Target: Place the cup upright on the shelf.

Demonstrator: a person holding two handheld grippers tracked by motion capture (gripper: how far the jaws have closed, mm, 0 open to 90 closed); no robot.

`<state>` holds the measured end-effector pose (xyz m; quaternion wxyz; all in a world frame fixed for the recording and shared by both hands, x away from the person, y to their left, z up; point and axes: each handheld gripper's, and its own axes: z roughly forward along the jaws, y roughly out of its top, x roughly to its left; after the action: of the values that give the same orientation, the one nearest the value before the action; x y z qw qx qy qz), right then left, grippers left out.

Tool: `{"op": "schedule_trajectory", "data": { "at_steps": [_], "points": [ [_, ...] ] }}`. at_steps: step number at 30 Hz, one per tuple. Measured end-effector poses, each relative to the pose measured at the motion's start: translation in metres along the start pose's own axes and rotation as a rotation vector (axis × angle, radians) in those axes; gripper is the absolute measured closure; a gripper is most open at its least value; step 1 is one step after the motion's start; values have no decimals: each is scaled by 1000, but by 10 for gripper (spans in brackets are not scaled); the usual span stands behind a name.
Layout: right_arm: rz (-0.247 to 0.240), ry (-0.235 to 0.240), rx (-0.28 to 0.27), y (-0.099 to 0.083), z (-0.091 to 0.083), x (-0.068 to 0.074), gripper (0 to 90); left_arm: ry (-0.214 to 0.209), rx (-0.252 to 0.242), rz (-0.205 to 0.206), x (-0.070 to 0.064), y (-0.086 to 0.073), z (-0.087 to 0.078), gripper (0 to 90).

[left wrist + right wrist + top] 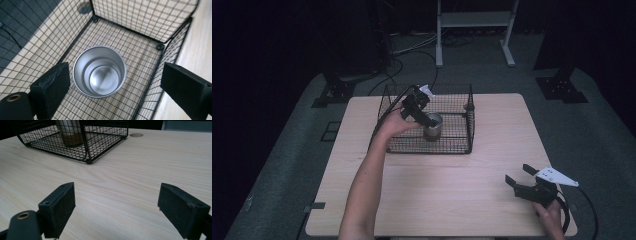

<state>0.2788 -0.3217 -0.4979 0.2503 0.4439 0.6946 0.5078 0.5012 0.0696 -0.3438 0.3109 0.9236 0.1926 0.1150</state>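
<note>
Steel cup (99, 71) stands upright and empty inside wire basket (140, 42). Left gripper (115, 85) hovers above it, fingers released. Right gripper (123, 207) rests apart, fingers released.

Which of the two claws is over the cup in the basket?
The left claw. It hangs open above the steel cup inside the wire basket, while the right claw is open over bare table near the front edge.

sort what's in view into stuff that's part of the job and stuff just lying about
Part of the job:
- metal cup, upright in the basket
- wire basket
- left gripper, open above the cup

Just lying about:
- right gripper, open, idle over the table
- white stand behind the table
</note>
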Motion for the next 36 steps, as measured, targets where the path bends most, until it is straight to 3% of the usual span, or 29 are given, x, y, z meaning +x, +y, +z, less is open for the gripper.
{"op": "schedule_trajectory", "data": {
  "at_steps": [17, 21, 36],
  "points": [
    [-4, -8, 4, 0, 0, 1, 137, -4, -68, 38, -30, -16, -30, 76],
    [-5, -11, 5, 0, 0, 1, 137, -6, -102, 37, -38, -23, -38, 76],
    [-9, -19, 6, 0, 1, 1, 137, 7, -159, 38, -59, -49, -58, 74]
  ]
}}
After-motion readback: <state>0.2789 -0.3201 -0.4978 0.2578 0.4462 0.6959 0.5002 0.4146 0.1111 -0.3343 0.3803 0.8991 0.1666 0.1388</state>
